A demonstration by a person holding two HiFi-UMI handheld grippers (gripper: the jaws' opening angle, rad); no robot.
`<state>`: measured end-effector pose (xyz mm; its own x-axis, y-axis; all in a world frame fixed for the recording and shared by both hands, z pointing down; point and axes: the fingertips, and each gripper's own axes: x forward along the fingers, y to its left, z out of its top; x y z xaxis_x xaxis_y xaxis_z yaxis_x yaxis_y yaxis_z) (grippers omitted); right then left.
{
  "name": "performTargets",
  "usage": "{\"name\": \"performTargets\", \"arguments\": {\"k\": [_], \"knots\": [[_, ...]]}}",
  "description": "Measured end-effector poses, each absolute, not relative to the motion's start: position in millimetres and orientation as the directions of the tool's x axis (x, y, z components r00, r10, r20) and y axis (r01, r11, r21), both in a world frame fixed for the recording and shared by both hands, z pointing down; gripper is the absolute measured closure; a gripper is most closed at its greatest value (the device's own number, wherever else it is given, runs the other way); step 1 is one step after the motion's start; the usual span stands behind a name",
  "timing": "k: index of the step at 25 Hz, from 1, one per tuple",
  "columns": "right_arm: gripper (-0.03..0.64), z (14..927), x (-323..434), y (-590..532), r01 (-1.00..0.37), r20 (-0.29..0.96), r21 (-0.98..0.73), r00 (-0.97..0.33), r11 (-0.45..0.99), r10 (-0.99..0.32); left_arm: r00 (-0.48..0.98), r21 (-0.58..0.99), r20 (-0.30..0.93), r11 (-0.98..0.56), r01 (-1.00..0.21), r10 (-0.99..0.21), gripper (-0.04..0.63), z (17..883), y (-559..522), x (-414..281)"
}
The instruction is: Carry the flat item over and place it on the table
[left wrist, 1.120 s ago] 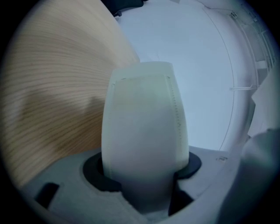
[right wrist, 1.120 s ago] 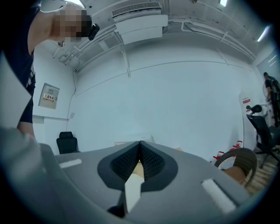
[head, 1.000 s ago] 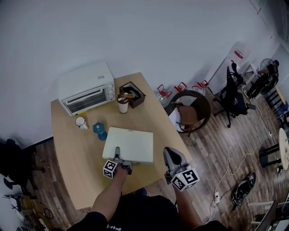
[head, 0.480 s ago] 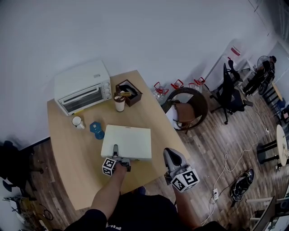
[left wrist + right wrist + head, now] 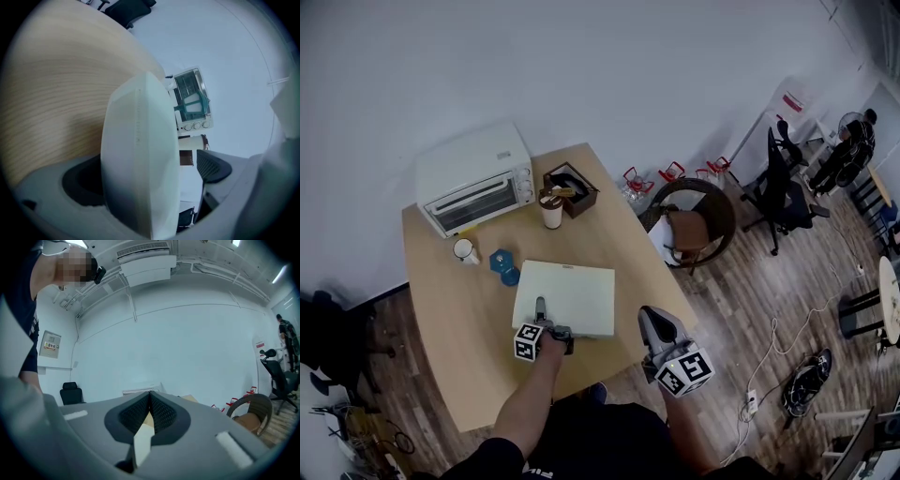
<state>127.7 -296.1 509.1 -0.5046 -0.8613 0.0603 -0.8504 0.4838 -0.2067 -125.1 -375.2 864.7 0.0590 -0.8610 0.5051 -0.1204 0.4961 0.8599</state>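
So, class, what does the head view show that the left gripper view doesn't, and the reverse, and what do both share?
Only the head view: the right gripper, a mug, a blue item, a wicker chair. Only the left gripper view: the left gripper with its jaws opening, and a gap beside the edge of the white board between them. Both: the white board, the toaster oven, the wooden table.
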Motion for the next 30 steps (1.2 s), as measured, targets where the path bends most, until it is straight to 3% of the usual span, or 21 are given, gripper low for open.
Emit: {"name": "performTargets", "arguments": {"k": [13,17,21,24,27,30], "knots": [[0.614,515.2,115.1,-287.4,-0.813,0.062,-0.24,-0.558,0.531,-0.827,0.035,0.79,0.609,0.602,-0.117,-0.792,-0.006,818.2,-356.5,-125.1],[0.614,511.7,110.0,-289.3,-0.803,0.053,-0.238,-0.573,0.547,-0.818,0.055,0.825,0.562,0.555,-0.105,-0.826,-0.006,798.4,-345.1,-124.9],[0.614,508.6,106.7,-293.0,-0.799,0.049,-0.218,-0.582,0.56,-0.811,0.08,0.92,0.378,0.365,-0.145,-0.922,-0.006,745.2,-354.3,-129.4],[0.614,507.8,105.4,-297.1,-0.799,0.047,-0.208,-0.585,0.565,-0.81,0.096,0.985,0.138,0.126,-0.117,-0.986,-0.006,679.2,-369.9,-133.1],[0.614,505.6,103.2,-299.2,-0.793,0.041,-0.209,-0.591,0.572,-0.805,0.105,0.985,-0.141,-0.15,-0.083,-0.984,-0.005,601.5,-380.6,-137.0],[0.614,502.1,100.3,-300.1,-0.786,0.031,-0.203,-0.601,0.584,-0.799,0.106,0.94,-0.334,-0.34,-0.041,-0.937,-0.005,540.8,-382.2,-144.0]]}}
